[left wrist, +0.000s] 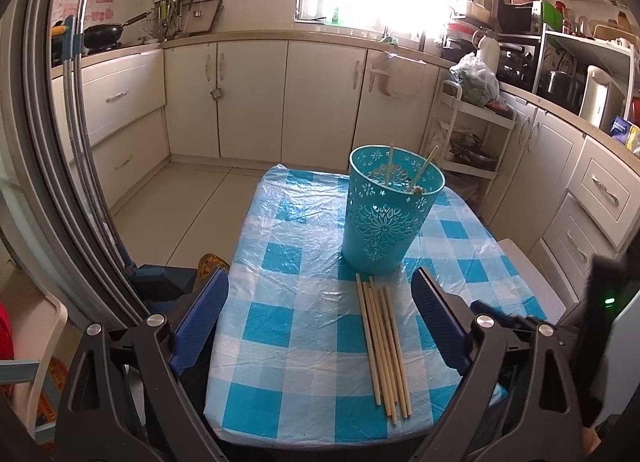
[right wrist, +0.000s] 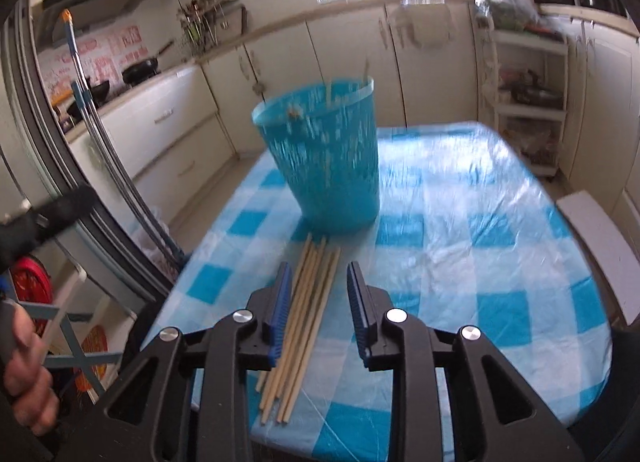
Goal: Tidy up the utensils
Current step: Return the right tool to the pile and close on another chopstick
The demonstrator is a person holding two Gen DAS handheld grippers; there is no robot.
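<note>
A turquoise perforated utensil holder [left wrist: 390,210] stands upright on the blue-and-white checked table [left wrist: 288,302] with two chopsticks [left wrist: 424,168] in it. Several wooden chopsticks [left wrist: 384,346] lie side by side on the cloth just in front of it. My left gripper [left wrist: 320,282] is open wide and empty, hovering over the table's near edge with the loose chopsticks between its fingers. In the right wrist view the holder [right wrist: 328,158] is blurred. My right gripper [right wrist: 318,270] is open and empty, low over the chopsticks [right wrist: 304,322], which lie beside its left finger [right wrist: 280,298].
Kitchen cabinets [left wrist: 256,98] line the back and right walls. A white trolley [left wrist: 468,134] with bags stands at the back right. A mop pole [left wrist: 80,62] leans on the door frame at left. A white stool [right wrist: 600,246] sits right of the table.
</note>
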